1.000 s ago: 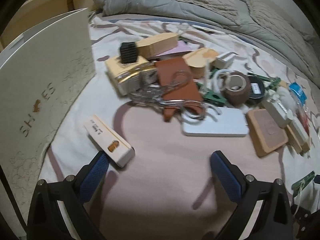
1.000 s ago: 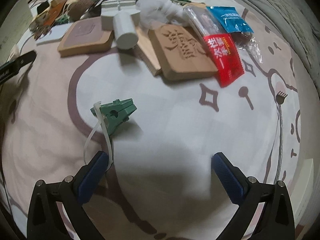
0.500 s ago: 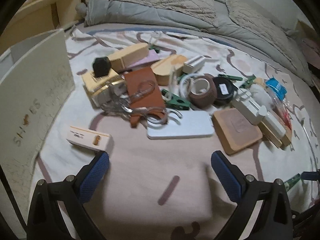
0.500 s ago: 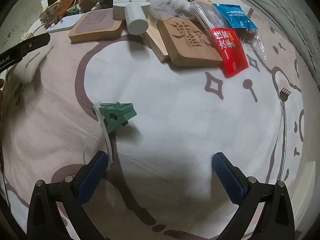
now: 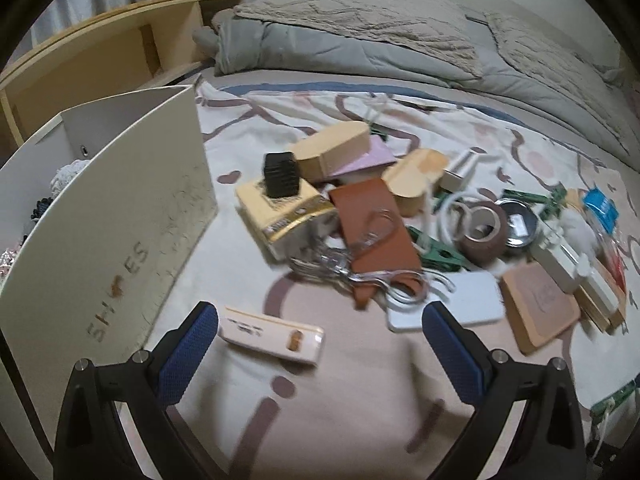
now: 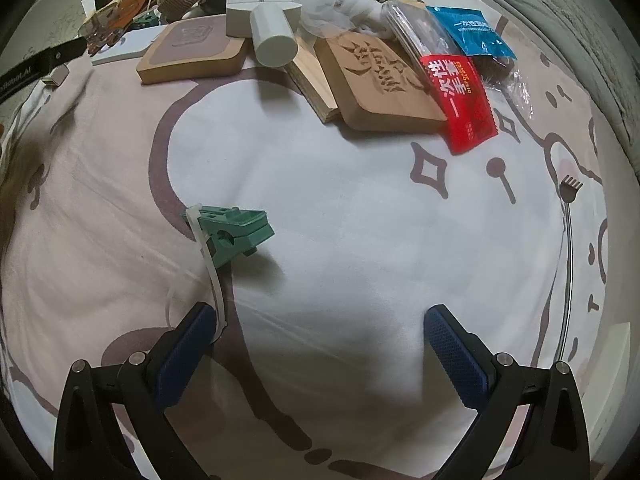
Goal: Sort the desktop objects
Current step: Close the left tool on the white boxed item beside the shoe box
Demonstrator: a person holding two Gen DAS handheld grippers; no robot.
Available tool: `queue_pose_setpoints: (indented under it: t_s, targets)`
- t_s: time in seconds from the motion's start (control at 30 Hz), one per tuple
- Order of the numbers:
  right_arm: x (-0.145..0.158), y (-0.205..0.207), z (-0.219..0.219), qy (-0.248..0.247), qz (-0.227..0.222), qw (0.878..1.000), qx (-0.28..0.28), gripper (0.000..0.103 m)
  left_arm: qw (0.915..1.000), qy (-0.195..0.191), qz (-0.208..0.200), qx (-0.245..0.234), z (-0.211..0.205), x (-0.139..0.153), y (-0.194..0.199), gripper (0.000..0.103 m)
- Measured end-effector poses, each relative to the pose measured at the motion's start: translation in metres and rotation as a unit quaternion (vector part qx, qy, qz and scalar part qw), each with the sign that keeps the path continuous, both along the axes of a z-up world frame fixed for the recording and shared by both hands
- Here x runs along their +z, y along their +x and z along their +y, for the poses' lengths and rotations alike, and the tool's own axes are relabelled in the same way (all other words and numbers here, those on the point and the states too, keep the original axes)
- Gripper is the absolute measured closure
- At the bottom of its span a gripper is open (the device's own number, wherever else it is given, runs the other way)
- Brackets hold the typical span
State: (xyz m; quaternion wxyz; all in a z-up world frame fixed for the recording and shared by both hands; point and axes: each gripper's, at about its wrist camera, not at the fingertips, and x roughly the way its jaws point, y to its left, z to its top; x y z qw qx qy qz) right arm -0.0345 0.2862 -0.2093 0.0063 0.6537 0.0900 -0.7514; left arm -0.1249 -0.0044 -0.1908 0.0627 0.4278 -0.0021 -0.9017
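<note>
Sorting is judged to be at an early stage: a large heap of mixed objects [image 5: 400, 216] is seen spread across the patterned bedsheet [image 5: 340, 400], and neither claw holds anything. An open white shoebox [image 5: 120, 216], marked with faint lettering, is seen standing at the left of the left wrist view; it is taken to be the receiving container. Only a little of its inside is shown, where something pale and knitted and something dark can be made out, but these cannot be identified. The left gripper [image 5: 320, 344] is held with its jaws wide apart, just above the sheet, and a small white carton [image 5: 272, 334] is seen lying close in front of it, beside the left finger and near the shoebox wall. This carton is judged the likeliest next pick; the jaws would need to be centred over it and closed across its narrow sides. The right gripper [image 6: 320, 344] is likewise spread open and empty. A green clip [image 6: 232, 232] with a white cable tie [image 6: 208, 276] looped through it is seen lying apart from the heap, ahead of the right gripper's left finger, the tie's tail reaching that finger. Beyond it, a carved wooden block [image 6: 380, 80], a white cylinder [image 6: 274, 36] and red and blue sachets [image 6: 464, 92] are noted, unsorted.
</note>
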Motion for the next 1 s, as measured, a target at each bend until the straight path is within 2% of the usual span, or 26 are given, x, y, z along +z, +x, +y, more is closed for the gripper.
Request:
queue_pose_setpoints:
  t_s: [0.1,0.17,0.23,0.53,0.67,0.77,1.0]
  targets:
    - [0.001,0.0,0.003,0.001,0.0,1.0,0.0,0.0,0.9999,-0.002,-0.009,0.006,-0.008,-0.006,-0.006,0.0]
    - [0.002,0.005,-0.018,0.001,0.0,1.0,0.0,0.0,0.9998,-0.004,-0.016,0.007,-0.012,-0.01,-0.009,0.0]
    - [0.002,0.005,-0.017,0.001,0.001,1.0,0.0,0.0,0.9998,-0.004,-0.02,0.005,-0.014,-0.012,-0.011,0.0]
    - [0.007,0.014,-0.014,0.009,-0.001,1.0,0.013,0.0,0.9985,0.023,-0.049,-0.008,-0.019,-0.025,-0.019,0.0]
    - [0.014,0.018,-0.011,0.008,-0.012,1.0,0.012,0.0,0.9984,0.028,-0.047,-0.014,-0.018,-0.026,-0.019,0.002]
    - [0.024,0.021,-0.009,0.0,-0.009,1.0,0.003,0.0,0.9985,0.026,-0.042,-0.024,-0.015,-0.025,-0.016,0.01]
    - [0.053,0.028,-0.012,0.003,0.024,1.0,0.017,0.0,0.998,0.014,-0.037,-0.05,-0.003,-0.023,-0.012,0.032]
